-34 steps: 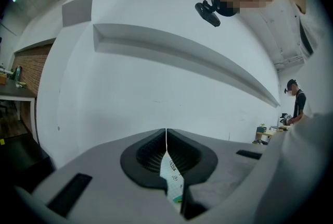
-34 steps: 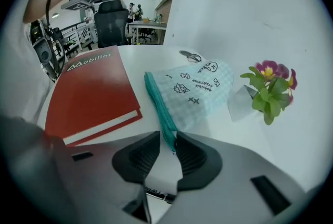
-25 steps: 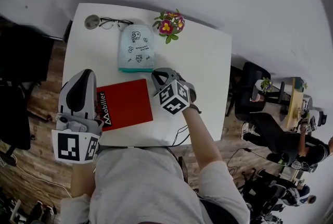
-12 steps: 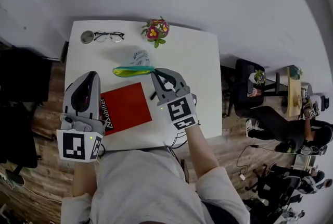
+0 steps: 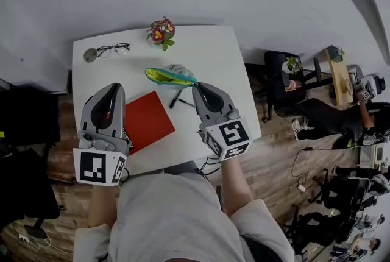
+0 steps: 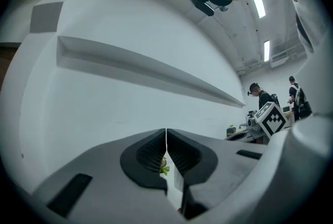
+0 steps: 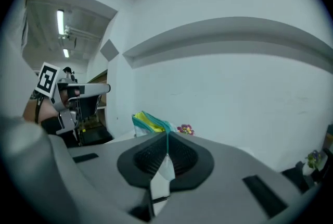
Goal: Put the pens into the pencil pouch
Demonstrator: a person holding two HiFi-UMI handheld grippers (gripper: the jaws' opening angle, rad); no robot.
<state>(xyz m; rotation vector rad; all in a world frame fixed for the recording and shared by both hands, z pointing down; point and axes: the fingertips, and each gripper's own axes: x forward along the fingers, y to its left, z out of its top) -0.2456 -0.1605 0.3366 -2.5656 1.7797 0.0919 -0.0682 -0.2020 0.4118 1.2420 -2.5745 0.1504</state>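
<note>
Change since a second ago: the pencil pouch (image 5: 169, 76), then flat on the worktop (image 5: 210, 53), now stands raised on edge with its mouth open, and both grippers sit nearer the front edge.

Item 1, right gripper (image 5: 197, 90): my jaws are closed on the teal rim of the pouch, which extends from them toward 10 o'clock with its yellow lining showing.

Item 2, left gripper (image 5: 113, 89): I read the jaws pressed together with nothing between them, above the worktop's 9 o'clock side.

Item 3, pens (image 5: 177, 99): dark, lying loose on the worktop at 6 o'clock of the pouch, just beside the right gripper's jaws, outside the pouch.

Item 4, red book (image 5: 146, 120): flat, at 8 o'clock of the pens, between the two grippers.

Item 5, flowers (image 5: 161, 31): at the far edge, 12 o'clock.

Item 6, spectacles (image 5: 113, 48): far corner, 10 o'clock.
</note>
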